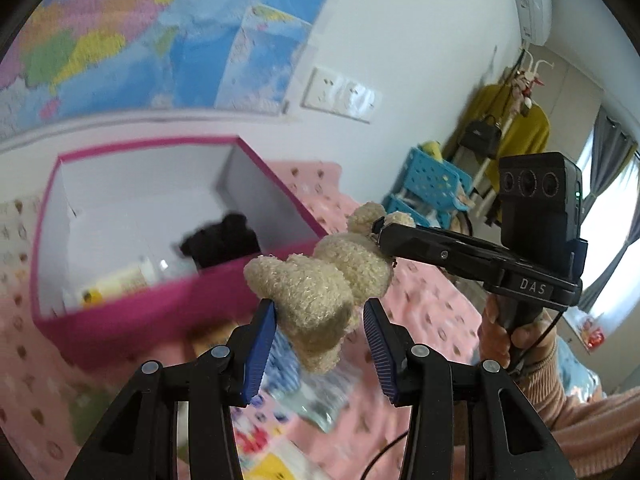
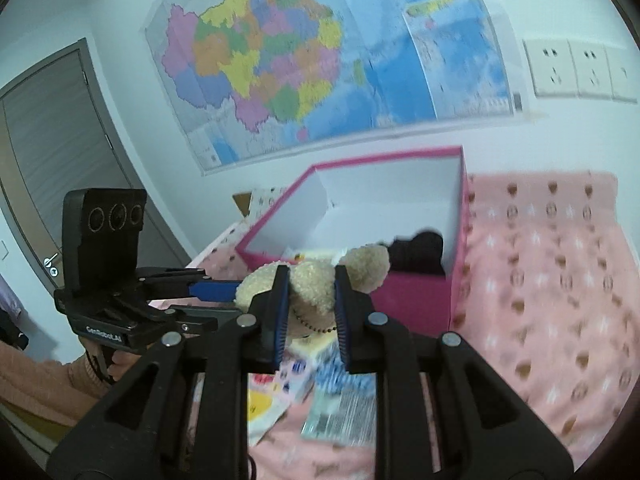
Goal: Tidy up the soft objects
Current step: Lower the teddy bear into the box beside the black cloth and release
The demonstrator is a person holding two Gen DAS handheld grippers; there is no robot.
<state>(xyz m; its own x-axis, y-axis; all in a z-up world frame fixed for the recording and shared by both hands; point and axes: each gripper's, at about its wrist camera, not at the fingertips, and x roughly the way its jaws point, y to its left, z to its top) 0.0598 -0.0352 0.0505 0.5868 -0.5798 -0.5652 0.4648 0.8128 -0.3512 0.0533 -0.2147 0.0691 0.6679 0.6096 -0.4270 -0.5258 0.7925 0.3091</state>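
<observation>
Fluffy cream teddy bear (image 2: 316, 284) held up.
The right gripper (image 2: 309, 312) squeezes it, in front of the open pink cardboard box (image 2: 412, 300).

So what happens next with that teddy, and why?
Probably a short carry forward to bring the teddy over the pink box. The right gripper pinches it, the left gripper's pads stand apart around its lower end, and the open box, with a black toy inside, sits just ahead.

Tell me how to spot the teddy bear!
Find the big pink box on the pink bedspread below the wall map. In front of it, in the air, the right gripper clamps a fuzzy cream teddy bear wearing a bead necklace. The plush in the box is black.
</observation>
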